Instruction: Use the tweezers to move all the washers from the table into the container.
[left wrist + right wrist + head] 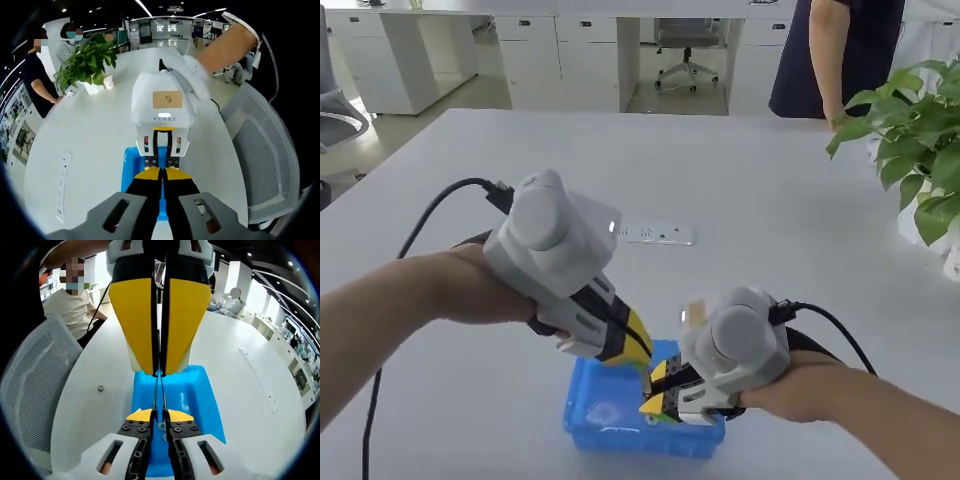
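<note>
A blue container (610,425) (131,165) (195,395) sits on the white table near me. Over it the two grippers meet tip to tip. The thin metal tweezers (159,392) run between them, with both pairs of yellow-tipped jaws pressed on them. My left gripper (642,352) (162,172) (159,371) comes in from the left and is shut on the tweezers. My right gripper (655,400) (159,415) (162,161) faces it, shut on the other end. One small washer (100,388) lies on the table beside the container.
A white power strip (655,234) (61,187) lies further out on the table. A potted plant (920,130) (87,60) stands at the far right edge, with a person (830,50) behind it. A mesh chair (265,150) is close beside the table.
</note>
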